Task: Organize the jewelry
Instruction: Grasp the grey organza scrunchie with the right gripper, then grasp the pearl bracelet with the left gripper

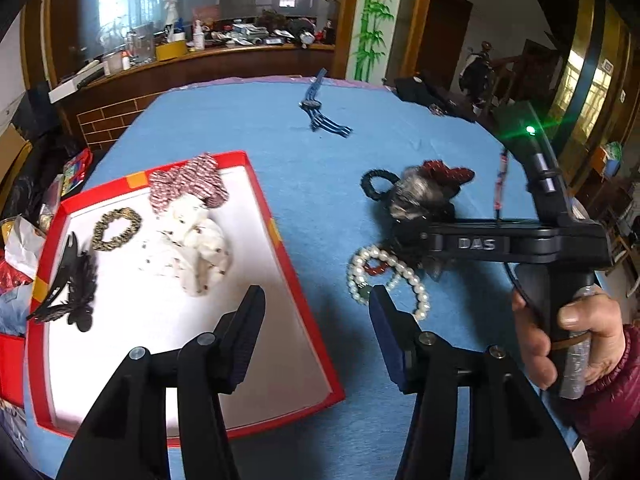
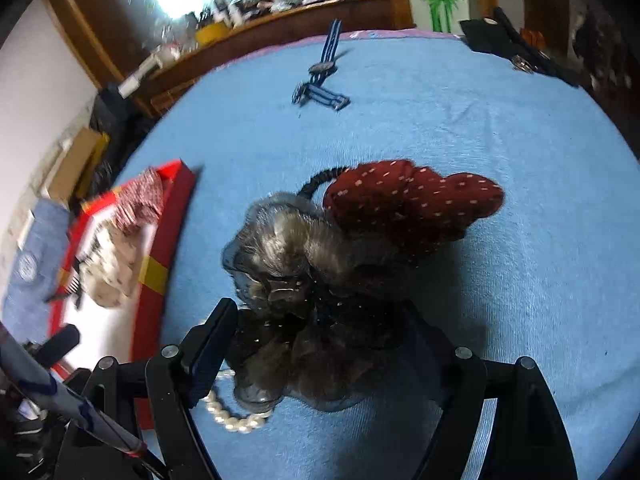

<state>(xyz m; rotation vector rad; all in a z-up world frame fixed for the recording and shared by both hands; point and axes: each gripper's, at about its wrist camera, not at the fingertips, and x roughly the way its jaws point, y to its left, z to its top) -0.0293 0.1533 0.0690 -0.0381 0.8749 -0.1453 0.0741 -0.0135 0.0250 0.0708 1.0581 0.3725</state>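
**Jewelry sort: about half boxed, one piece in hand**

Right gripper [image 2: 316,340]: fingers pressed into a grey gauze hair tie [image 2: 288,248], apparently clamped on it, just above the blue cloth [image 2: 520,280]. Red dotted bow [image 2: 412,204] touches the hair tie; whether the two are joined cannot be told.

Left gripper [image 1: 316,312]: fingers apart, holding nothing, hovering over the near edge of the red tray [image 1: 296,280].

In the tray: striped bow [image 1: 188,184], cream scrunchie [image 1: 196,248], gold scrunchie [image 1: 117,227], black lace piece [image 1: 72,292].

Still on the cloth: pearl bracelet [image 1: 404,276] beside the gripped piece; blue-strapped watch [image 1: 320,112] well apart at the far side.

Judged: four items stowed, at least three remaining.
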